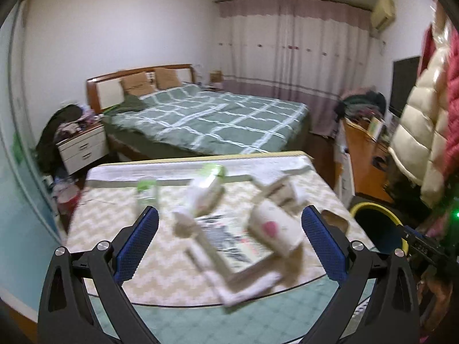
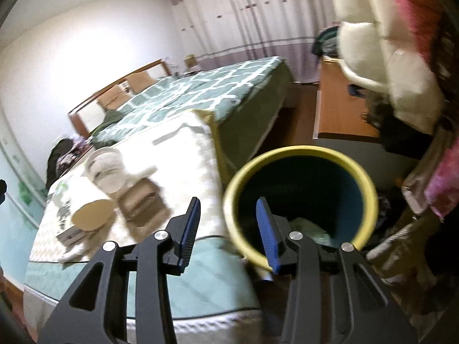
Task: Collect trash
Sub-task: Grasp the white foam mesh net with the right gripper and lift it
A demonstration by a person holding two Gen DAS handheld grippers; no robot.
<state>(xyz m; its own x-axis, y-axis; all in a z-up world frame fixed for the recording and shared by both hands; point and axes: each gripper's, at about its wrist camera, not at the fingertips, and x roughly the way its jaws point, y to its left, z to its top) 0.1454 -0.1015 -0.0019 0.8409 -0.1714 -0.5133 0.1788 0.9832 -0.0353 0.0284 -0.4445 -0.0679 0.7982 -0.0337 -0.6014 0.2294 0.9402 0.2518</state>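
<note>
Blurred trash lies on a zigzag-patterned mattress [image 1: 114,246]: a paper cup with a pink heart [image 1: 272,229], crumpled white paper [image 1: 200,197], a green-capped bottle [image 1: 147,190] and a printed booklet [image 1: 229,243]. My left gripper [image 1: 229,212] hovers over this pile, wide open with nothing held. A yellow-rimmed bin [image 2: 301,150] with a dark inside stands beside the mattress edge, seen also as the bin [image 1: 373,206] in the left wrist view. My right gripper [image 2: 228,202] is in front of the bin's near rim, open and empty. Left of it lie a tipped paper cup [image 2: 91,215] and a brown box [image 2: 143,203].
Behind the mattress stands a bed with a green checked cover [image 1: 215,114] and a nightstand [image 1: 83,146] piled with clothes. A wooden desk [image 2: 338,109] and hanging puffy jackets [image 1: 421,120] crowd the right side near the bin. Curtains [image 1: 287,48] cover the far wall.
</note>
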